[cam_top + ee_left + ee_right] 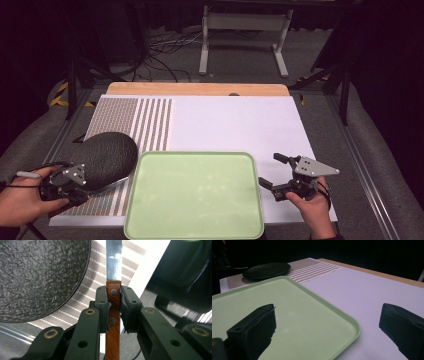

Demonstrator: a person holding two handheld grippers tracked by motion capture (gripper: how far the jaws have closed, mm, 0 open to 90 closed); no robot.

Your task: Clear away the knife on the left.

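Note:
My left gripper [67, 182] is at the table's front left, shut on the riveted wooden handle [113, 302] of a knife. The steel blade [114, 260] runs straight out beyond the jaws, over the striped mat and beside a dark textured plate [37, 277]. In the high view the plate [107, 157] sits just beyond that gripper. A pale green tray [194, 195] lies at the front centre with nothing on it. My right gripper [270, 170] is just right of the tray, open and holding nothing. In its own view the right gripper [327, 322] spans the tray's corner [352, 327].
A brown striped placemat [150, 125] covers the left of the white surface [235, 125], which lies on a wooden tabletop [200, 89]. Beyond the table are a white stand [245, 30] and cables [160, 50] on the floor. Metal rails run along both sides.

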